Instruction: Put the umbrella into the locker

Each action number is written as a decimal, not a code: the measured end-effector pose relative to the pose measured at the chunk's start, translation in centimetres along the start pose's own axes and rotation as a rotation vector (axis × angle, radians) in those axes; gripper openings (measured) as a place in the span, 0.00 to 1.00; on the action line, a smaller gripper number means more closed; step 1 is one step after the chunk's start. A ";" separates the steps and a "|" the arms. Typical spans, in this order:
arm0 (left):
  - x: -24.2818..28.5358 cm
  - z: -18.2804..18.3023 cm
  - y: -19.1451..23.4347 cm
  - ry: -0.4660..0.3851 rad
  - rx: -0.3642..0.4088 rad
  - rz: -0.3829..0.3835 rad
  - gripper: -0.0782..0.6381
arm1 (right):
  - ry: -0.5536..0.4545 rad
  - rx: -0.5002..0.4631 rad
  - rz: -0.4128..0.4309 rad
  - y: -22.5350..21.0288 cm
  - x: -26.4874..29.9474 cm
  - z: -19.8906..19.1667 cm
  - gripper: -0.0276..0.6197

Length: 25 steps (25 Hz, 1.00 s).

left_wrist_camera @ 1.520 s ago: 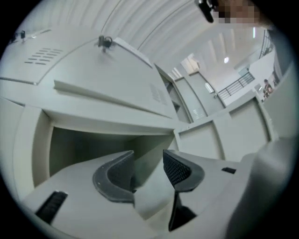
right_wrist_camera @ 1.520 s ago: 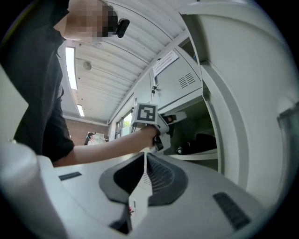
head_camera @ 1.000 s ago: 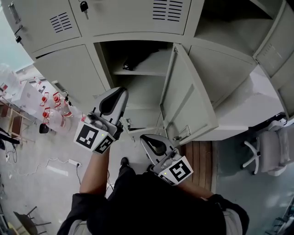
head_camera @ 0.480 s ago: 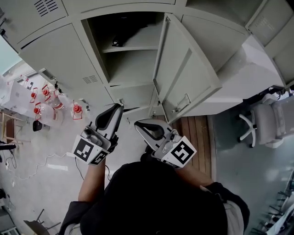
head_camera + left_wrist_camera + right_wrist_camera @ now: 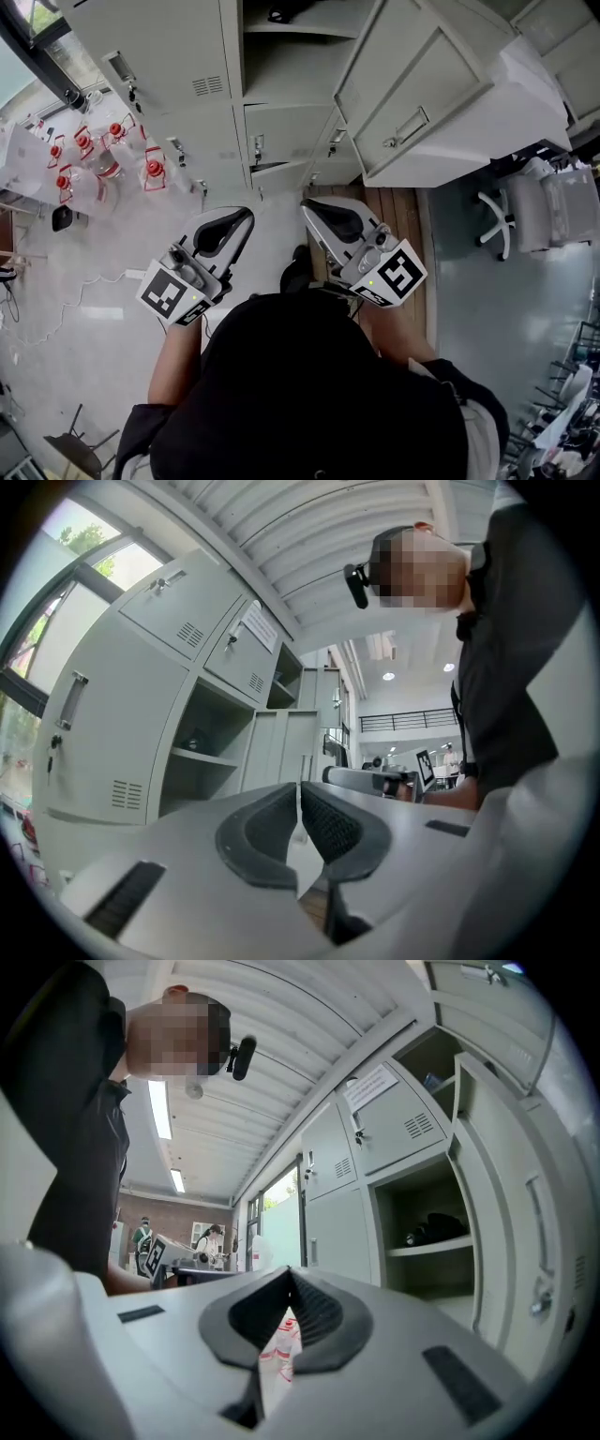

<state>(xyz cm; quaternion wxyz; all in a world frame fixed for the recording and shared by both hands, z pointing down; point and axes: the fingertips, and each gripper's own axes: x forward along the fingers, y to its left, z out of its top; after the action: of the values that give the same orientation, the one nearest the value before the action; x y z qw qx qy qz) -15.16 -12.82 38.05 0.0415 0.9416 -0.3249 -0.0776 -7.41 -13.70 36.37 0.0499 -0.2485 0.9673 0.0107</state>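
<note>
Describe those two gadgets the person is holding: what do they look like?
The left gripper and right gripper are alike: smooth pale grey plastic shells tapering to two jaws lined with dark ribbed pads. Each carries a white cube printed with black square markers. No cables show. The person wears a dark short-sleeved top.

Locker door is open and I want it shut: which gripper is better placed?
Right, probably. The right gripper sits nearer the door, which stands open on that side; the left gripper is farther off. Both are shut and empty.
</note>
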 end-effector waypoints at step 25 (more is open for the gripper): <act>-9.6 -7.6 -11.9 0.152 -0.100 -0.118 0.15 | 0.161 0.159 0.116 12.3 -8.3 -5.3 0.06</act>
<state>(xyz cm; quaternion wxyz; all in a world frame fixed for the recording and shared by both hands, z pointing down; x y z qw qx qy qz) -14.10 2.67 45.11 0.1085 0.9590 -0.2605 -0.0244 -6.58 0.81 42.42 -0.0089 -0.1872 0.9788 -0.0830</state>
